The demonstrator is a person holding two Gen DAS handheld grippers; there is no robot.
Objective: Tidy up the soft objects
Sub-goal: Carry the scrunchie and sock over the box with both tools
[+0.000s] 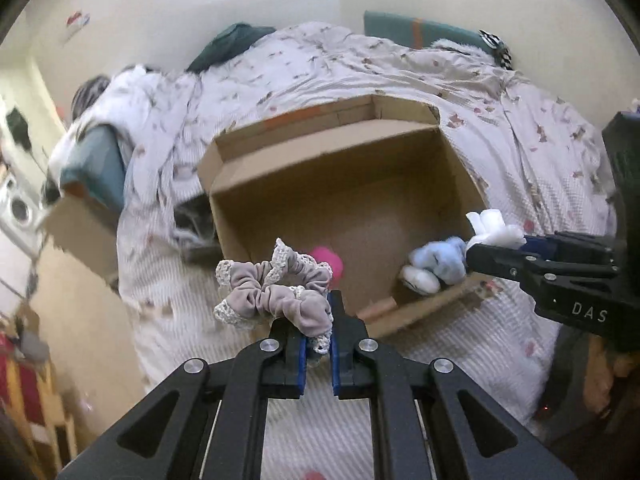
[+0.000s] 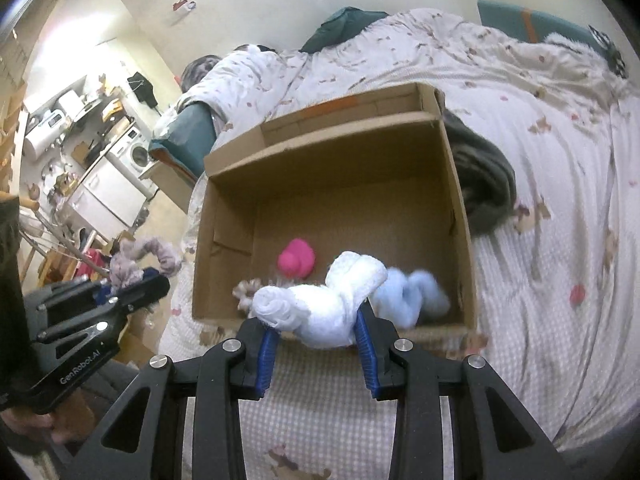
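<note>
An open cardboard box (image 1: 320,152) (image 2: 332,148) lies on the bed. Inside it are a pink soft toy (image 1: 330,258) (image 2: 297,258), a light blue fluffy item (image 1: 438,262) (image 2: 412,290) and a small beige scrunchie (image 2: 245,291). My left gripper (image 1: 318,344) (image 2: 136,280) is shut on a mauve lace-trimmed scrunchie (image 1: 276,284) (image 2: 138,258), held just before the box's near left edge. My right gripper (image 2: 316,328) (image 1: 476,246) is shut on a white rolled cloth (image 2: 320,304) (image 1: 494,226), held over the box's near right edge.
The bed is covered with a white patterned quilt (image 1: 500,120) (image 2: 560,200). A dark grey fluffy item (image 2: 484,176) lies right of the box. Teal pillows (image 1: 416,30) sit at the head. A small pink object (image 2: 577,294) lies on the quilt. Kitchen clutter and a washing machine (image 2: 138,154) stand left.
</note>
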